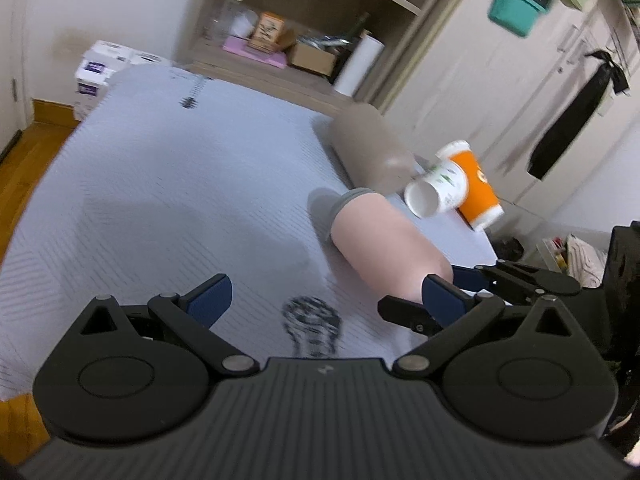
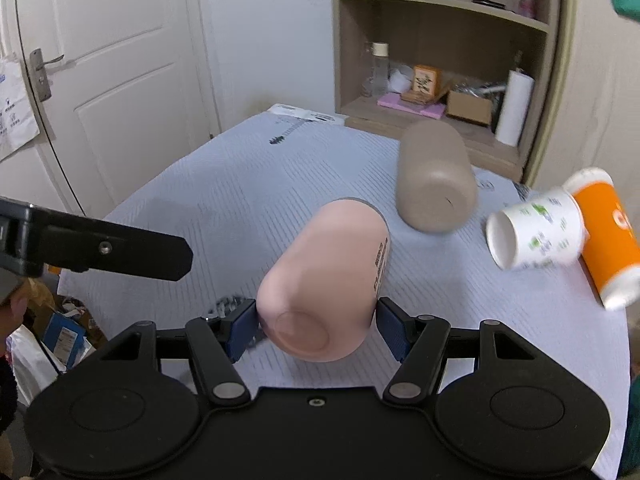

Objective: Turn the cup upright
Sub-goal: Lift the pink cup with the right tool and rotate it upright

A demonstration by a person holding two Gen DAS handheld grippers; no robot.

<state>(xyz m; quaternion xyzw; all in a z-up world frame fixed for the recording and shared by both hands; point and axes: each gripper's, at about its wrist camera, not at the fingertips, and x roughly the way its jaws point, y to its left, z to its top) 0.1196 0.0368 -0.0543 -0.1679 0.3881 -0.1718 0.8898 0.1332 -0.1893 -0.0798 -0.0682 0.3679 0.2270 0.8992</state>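
My left gripper [image 1: 326, 300] hangs wide, gripping nothing. My right gripper [image 2: 316, 326] straddles the pink cup [image 2: 324, 284], lying on its side near me, pads just touching. Smooth rounded base; a shallow pinch could squirt it free toward the 2 paper cups [image 2: 536, 232] on the right.

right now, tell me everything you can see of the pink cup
The pink cup is a smooth, matte tumbler lying on its side on the blue-grey cloth, base toward the right gripper. Dark print runs along its wall. Both blue pads sit at its base end, appearing to touch. Its mouth faces away.
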